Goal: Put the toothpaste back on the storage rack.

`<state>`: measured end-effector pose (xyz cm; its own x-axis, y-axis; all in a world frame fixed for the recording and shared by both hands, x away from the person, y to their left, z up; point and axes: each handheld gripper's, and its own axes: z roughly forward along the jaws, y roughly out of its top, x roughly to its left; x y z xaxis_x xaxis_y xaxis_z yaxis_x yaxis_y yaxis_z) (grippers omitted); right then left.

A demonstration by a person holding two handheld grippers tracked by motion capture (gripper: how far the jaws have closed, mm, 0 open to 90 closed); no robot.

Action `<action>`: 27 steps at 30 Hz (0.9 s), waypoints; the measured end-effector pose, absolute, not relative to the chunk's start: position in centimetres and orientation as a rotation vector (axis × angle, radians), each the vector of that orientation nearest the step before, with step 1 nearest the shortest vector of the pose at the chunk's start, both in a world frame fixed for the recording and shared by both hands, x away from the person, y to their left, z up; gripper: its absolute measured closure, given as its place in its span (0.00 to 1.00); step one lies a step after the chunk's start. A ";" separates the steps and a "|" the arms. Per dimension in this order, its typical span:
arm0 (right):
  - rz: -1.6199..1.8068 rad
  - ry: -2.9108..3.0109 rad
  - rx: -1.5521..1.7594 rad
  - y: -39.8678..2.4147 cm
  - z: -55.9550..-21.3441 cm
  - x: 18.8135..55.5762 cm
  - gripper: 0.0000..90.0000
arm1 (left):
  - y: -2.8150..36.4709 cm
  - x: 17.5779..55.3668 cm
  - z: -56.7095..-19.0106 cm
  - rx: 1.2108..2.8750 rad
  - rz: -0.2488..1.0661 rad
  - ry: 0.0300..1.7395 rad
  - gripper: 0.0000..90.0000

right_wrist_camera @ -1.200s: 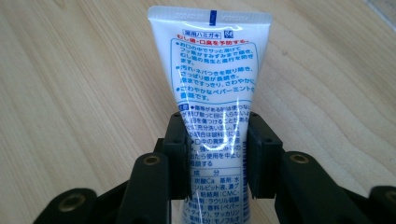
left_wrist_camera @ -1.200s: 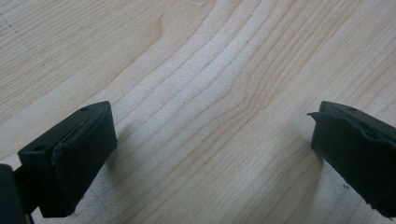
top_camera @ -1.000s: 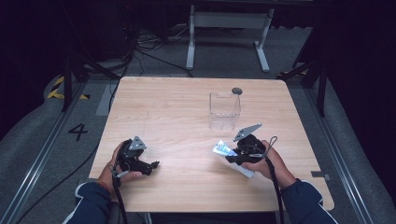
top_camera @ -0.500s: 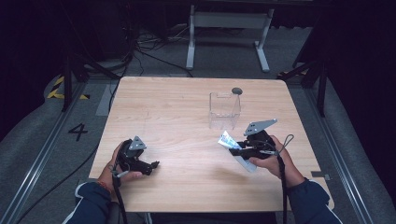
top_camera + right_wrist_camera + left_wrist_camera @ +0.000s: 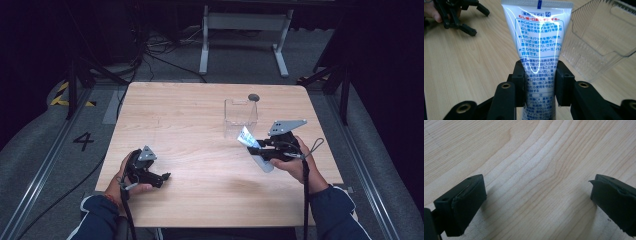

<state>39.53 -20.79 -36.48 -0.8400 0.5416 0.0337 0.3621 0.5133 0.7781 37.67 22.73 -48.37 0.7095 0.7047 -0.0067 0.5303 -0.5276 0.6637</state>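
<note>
One overhead cam, two riding on the grippers.

High view looks forward and down over the whole tabletop point(image 5: 200, 120). Left gripper view stares point-blank at bare wood. Right gripper view looks low across the tabletop, sharing the clear container point(image 5: 599, 42) with the high view.

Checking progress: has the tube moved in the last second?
Yes. The tube, held by the right gripper, went up and toward the clear bin.

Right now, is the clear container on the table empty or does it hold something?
Empty. In the right gripper view the clear container shows only its ribbed walls and bare floor; the tube is outside it, clamped between the right gripper's jaws.
</note>
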 end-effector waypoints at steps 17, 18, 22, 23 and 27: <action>1.339 2.412 0.752 -21.4 -33.1 41.3 0.75 | 22.7 37.7 -48.4 2.261 0.346 0.934 0.01; 1.340 2.410 0.757 -21.4 -33.0 41.4 0.75 | 22.7 37.7 -48.4 2.260 0.346 0.935 0.01; 1.341 2.391 0.749 -21.3 -32.5 41.9 0.75 | 22.7 37.7 -48.4 2.258 0.345 0.938 0.01; 1.348 2.382 0.750 -21.3 -32.4 42.1 0.75 | 22.7 37.7 -48.4 2.257 0.344 0.939 0.01; 1.356 2.368 0.747 -21.2 -32.1 42.5 0.75 | 22.7 37.7 -48.4 2.261 0.347 0.934 0.01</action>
